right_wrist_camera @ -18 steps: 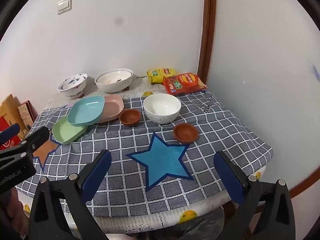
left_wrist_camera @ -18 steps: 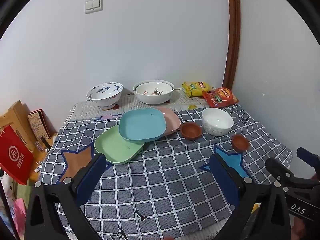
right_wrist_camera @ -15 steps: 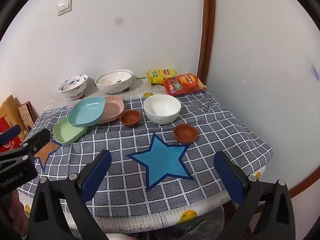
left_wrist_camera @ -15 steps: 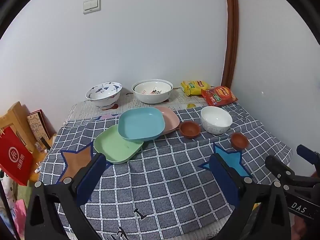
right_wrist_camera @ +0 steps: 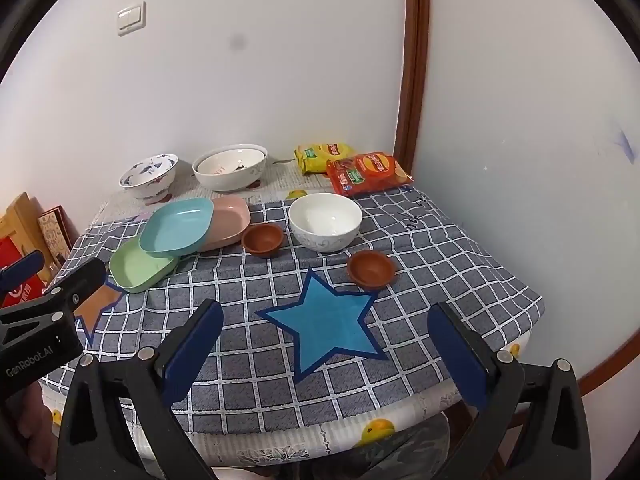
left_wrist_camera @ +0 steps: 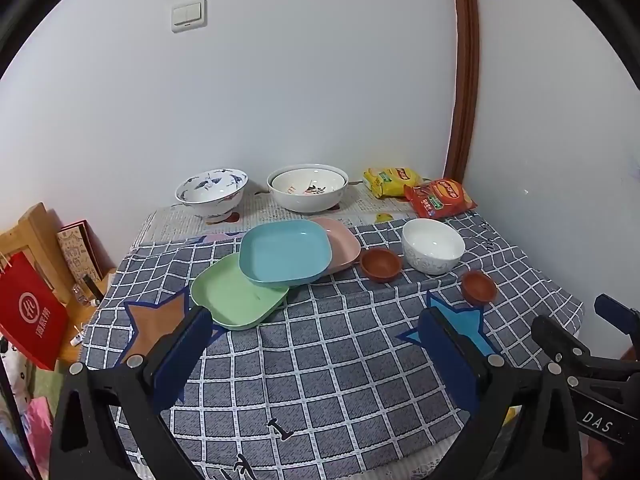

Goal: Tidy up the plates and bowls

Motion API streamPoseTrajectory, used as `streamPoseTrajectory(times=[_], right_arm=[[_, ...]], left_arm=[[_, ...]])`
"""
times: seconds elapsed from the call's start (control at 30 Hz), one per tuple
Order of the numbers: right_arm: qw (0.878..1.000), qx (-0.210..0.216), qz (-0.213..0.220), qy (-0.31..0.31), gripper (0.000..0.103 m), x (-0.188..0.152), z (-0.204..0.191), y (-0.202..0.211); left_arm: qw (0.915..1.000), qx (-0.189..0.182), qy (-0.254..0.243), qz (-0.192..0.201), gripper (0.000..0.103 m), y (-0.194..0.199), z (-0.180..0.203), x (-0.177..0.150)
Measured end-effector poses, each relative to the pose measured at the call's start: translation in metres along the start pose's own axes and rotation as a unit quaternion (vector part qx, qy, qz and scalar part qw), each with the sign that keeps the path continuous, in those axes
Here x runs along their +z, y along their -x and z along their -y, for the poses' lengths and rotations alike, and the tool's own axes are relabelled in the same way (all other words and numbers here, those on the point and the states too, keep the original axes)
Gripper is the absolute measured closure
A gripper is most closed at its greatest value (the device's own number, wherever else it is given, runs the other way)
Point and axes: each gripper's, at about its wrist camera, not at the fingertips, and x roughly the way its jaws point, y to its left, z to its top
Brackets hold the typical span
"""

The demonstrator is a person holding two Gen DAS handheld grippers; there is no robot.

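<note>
While the left wrist view looks down across the grey checked tablecloth (left_wrist_camera: 320, 360), the left gripper (left_wrist_camera: 316, 344) hangs over its near edge with both blue-padded fingers (left_wrist_camera: 184, 352) spread fully apart and nothing between them. At 12 o'clock from the gripper lie three overlapping square plastic plates: the light blue plate (left_wrist_camera: 286, 250) rests on top, the green plate (left_wrist_camera: 236, 296) partly under it at 7 o'clock, the pink plate (left_wrist_camera: 340, 242) partly under it at 2 o'clock. At 3 o'clock from the pink plate sits a small brown clay bowl (left_wrist_camera: 381, 265), then a plain white ceramic bowl (left_wrist_camera: 433, 245); a second brown clay bowl (left_wrist_camera: 479, 286) stands apart at 5 o'clock from the white one. Against the wall stand a blue-patterned white bowl (left_wrist_camera: 211, 194) and a large white printed bowl (left_wrist_camera: 307, 189). From the right wrist view, the right gripper (right_wrist_camera: 324, 348) likewise holds nothing, fingers (right_wrist_camera: 460, 360) wide apart, over the blue star (right_wrist_camera: 328, 324) on the cloth. That second clay bowl (right_wrist_camera: 372, 269) lies at 1 o'clock, just beyond the star; the stacked plates (right_wrist_camera: 176, 230) are at 10 o'clock.
</note>
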Motion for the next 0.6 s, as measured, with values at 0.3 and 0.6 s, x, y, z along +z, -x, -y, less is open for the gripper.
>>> streamPoseTrajectory(times=[0.3, 0.6], right_arm=[[1.000, 0.002, 0.000, -0.001, 0.002, -0.0002, 0.0000, 0.0005], [1.000, 0.003, 0.002, 0.001, 0.002, -0.0014, -0.0022, 0.0021]], left_arm=[[1.0000, 0.000, -0.001, 0.000, 0.000, -0.0002, -0.0004, -0.0039], [1.0000, 0.000, -0.001, 0.001, 0.000, 0.0001, -0.0005, -0.0051]])
